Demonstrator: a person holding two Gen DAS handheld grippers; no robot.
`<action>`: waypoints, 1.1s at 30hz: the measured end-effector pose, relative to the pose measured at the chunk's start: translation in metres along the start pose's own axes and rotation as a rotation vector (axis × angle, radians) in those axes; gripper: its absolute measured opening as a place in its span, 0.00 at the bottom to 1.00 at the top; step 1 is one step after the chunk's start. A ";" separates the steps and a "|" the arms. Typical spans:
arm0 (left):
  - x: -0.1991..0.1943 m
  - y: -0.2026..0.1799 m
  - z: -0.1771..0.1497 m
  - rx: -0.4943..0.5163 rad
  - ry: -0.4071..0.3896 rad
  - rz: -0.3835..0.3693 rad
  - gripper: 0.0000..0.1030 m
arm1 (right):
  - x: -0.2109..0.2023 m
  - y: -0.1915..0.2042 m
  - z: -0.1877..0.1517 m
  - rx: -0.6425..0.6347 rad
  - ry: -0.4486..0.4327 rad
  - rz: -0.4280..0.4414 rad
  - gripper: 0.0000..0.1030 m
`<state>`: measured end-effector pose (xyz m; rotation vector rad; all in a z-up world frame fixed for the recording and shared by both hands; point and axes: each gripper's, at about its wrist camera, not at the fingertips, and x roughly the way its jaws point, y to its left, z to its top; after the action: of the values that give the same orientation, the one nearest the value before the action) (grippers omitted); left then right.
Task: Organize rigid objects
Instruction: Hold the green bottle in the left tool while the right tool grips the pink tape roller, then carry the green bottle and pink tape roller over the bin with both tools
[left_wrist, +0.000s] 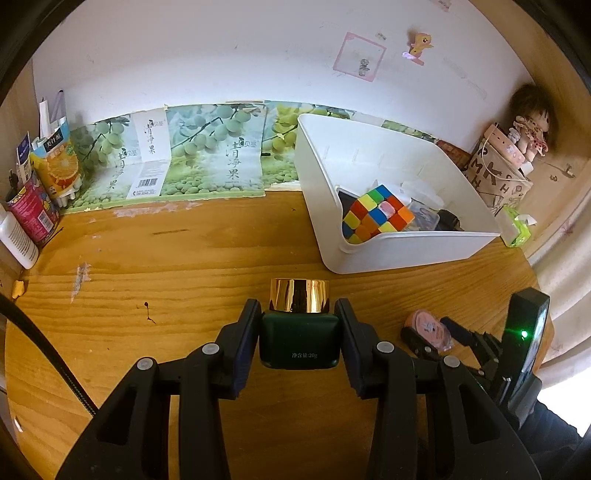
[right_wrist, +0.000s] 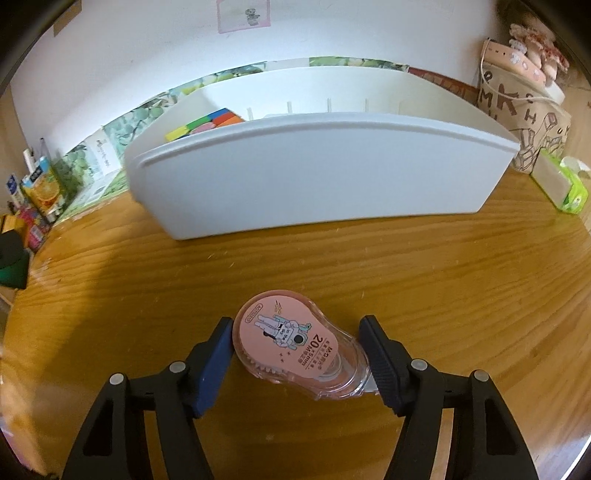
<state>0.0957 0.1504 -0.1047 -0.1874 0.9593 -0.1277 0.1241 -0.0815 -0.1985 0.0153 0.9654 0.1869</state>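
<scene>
Between the fingers of the left gripper (left_wrist: 298, 334), in the left wrist view, sits a dark green jar (left_wrist: 298, 341) with a gold lid (left_wrist: 299, 295); both pads press its sides, so the jaws are closed on it. Whether it is lifted or resting on the wooden table (left_wrist: 166, 280) cannot be told. Ahead and to the right of this gripper stands the white bin (left_wrist: 406, 251), holding a colourful puzzle cube (left_wrist: 376, 214) and some darker items behind it. Off to the right, near at hand, the right gripper (left_wrist: 428, 334) shows with a pink thing in its jaws.

In the right wrist view, the right gripper (right_wrist: 297, 345) brackets a pink correction tape dispenser (right_wrist: 291, 341) lying flat on the table. The left pad touches its round end and the right pad meets its clear nose, so the jaws look closed on it at a medium width, though how firmly is hard to judge. Straight ahead, the near wall of the bin rises, with the cube's top just showing over the rim to the left.

The step in hand looks like grasping: each gripper has a loose item, and both belong in the bin. Next, each needs lifting clear of the near wall, carrying forward over the rim, and letting go above a free patch. The dispenser's tapered shape may let it pivot between the pads.
</scene>
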 end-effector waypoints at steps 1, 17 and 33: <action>0.000 -0.002 0.000 -0.003 0.000 0.001 0.43 | -0.002 -0.001 -0.001 0.000 0.004 0.010 0.67; 0.006 -0.053 0.007 0.037 -0.003 -0.067 0.43 | -0.060 -0.068 0.010 0.069 -0.043 0.001 0.67; 0.009 -0.053 0.043 -0.087 -0.054 -0.079 0.43 | -0.112 -0.083 0.120 -0.051 -0.279 0.004 0.67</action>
<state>0.1348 0.1012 -0.0760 -0.3081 0.9044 -0.1531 0.1723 -0.1737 -0.0465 -0.0031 0.6821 0.2069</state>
